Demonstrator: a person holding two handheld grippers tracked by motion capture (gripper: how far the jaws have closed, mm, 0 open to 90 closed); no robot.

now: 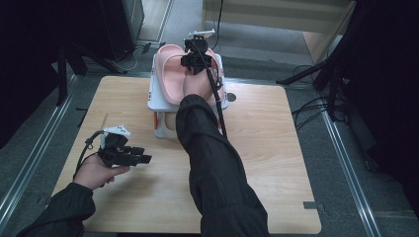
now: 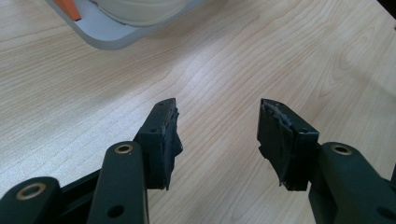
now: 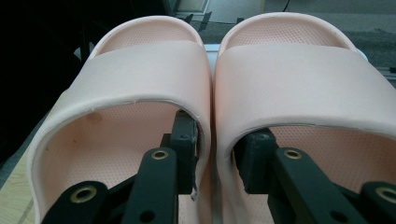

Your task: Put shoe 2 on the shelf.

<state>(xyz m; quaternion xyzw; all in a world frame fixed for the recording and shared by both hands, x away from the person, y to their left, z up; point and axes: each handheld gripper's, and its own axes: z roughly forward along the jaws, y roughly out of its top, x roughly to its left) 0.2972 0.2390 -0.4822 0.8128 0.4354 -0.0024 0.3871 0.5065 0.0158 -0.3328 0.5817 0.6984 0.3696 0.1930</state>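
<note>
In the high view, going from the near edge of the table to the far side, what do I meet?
Left gripper held over the wooden table → white rack → pink slippers on top of the rack, with the right gripper at them.

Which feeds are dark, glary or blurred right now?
High view: surroundings nearly black, the light wooden table evenly lit, the pale pink foam slippers slightly soft. Left gripper view: mild glare on the wood at top right, the near black jaws soft. Right gripper view: slippers evenly lit, black at upper left.
</note>
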